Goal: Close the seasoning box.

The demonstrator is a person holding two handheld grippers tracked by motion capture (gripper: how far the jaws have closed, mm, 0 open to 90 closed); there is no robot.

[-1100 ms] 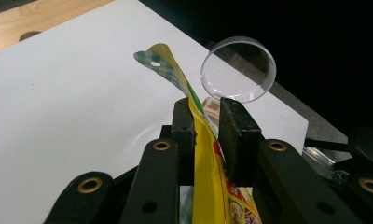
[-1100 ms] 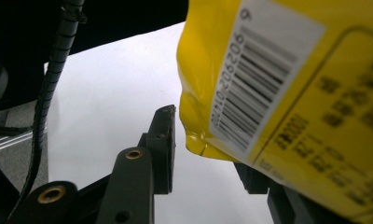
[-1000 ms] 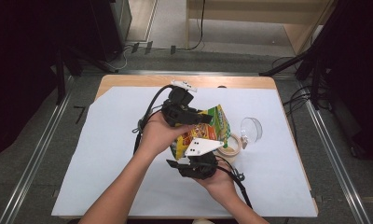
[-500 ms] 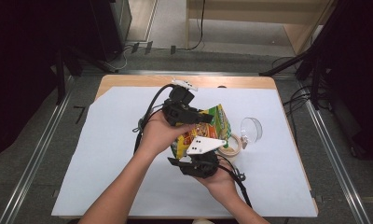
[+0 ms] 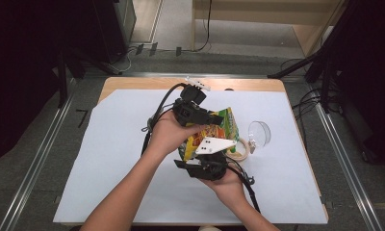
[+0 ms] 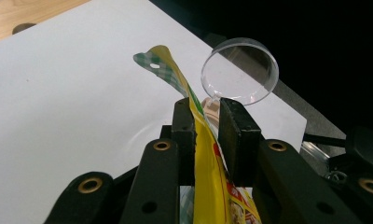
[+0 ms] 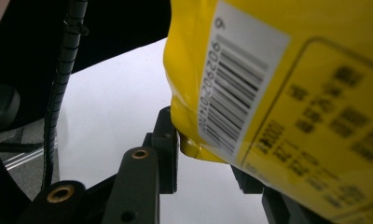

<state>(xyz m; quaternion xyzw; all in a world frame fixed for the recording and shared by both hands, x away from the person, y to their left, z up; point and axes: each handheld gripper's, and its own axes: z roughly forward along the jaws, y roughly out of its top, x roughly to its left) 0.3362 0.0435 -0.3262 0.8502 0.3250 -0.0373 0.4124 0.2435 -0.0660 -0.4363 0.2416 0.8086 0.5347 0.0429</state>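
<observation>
Surface: a pale wooden table (image 5: 133, 83) with a large white paper sheet (image 5: 109, 159) laid over most of its top. It stands on a grey floor; metal rails (image 5: 34, 168) run along the left and right of it, black cables trail at the far side, and the surrounding room is dark, with a light wooden piece of furniture (image 5: 258, 9) at the top.

Left to right in the high view: the person's left forearm comes in from the bottom and the left gripper (image 5: 211, 117) sits over the middle of the sheet. In the left gripper view its jaws are clamped on the flat top seam of a yellow and green printed plastic snack bag (image 6: 208, 182), the film pinched between the pads. The bag (image 5: 214, 132) is held off the sheet between the two tools, at table centre.

The right gripper (image 5: 206, 161), just below, has the bag's lower corner between its jaws; the right gripper view shows the yellow back with a barcode (image 7: 231, 93) pressing against the left pad, the other pad hidden, so I cannot tell whether the grip is firm.

Right of the bag: a ring of beige tape (image 5: 238, 153), then a clear round plastic lid (image 5: 260, 133) standing on edge.

Against the earlier frames: bag, hands, tape and lid sit where they were; no shift visible.
</observation>
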